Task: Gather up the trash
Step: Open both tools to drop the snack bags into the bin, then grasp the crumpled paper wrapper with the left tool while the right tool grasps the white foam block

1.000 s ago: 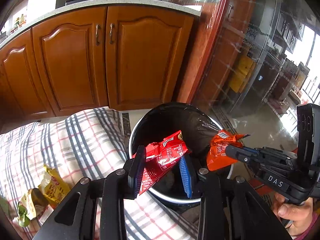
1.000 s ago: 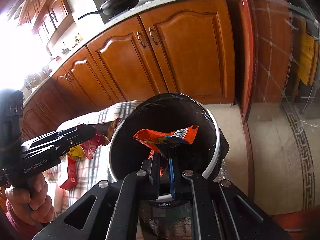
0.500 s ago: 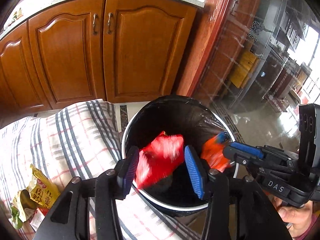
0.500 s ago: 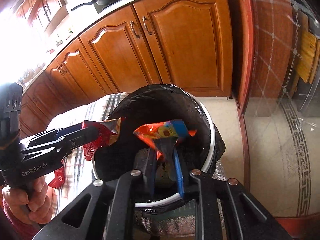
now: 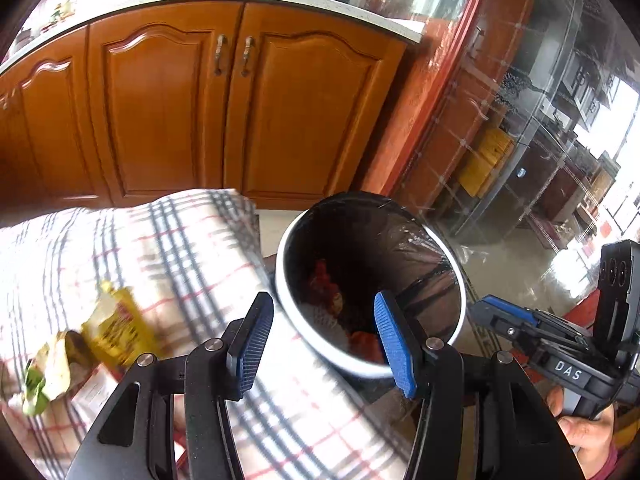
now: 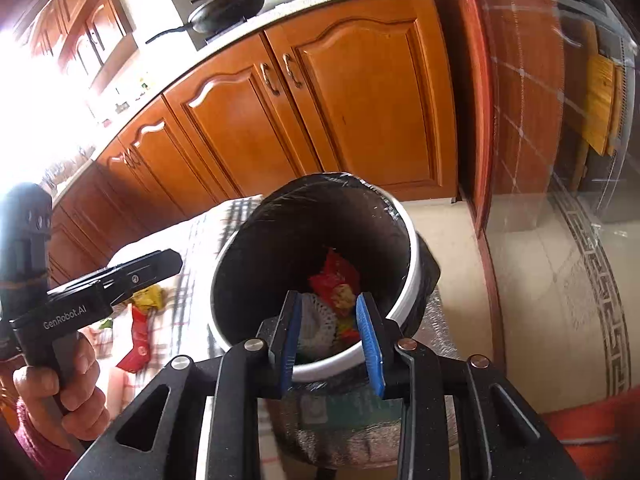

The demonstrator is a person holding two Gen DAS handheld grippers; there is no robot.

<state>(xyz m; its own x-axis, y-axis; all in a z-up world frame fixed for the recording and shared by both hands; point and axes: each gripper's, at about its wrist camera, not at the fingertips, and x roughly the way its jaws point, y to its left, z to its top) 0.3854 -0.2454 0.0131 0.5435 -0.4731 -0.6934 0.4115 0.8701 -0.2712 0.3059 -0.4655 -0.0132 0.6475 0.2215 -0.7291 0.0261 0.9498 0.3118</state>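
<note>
The left gripper [image 5: 320, 340] points down and forward; its blue jaws are opening, with nothing held between them; the right gripper [image 6: 330, 338] points down too, its jaws also opening and empty; a hand [image 6: 60, 392] holds the left gripper's handle; another hand [image 5: 588, 436] holds the right one.

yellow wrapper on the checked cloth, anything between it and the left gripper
Nothing visible. The left gripper, jaws opening and empty, hangs at the bin rim; only bare checked cloth lies between it and the yellow wrapper.
</note>
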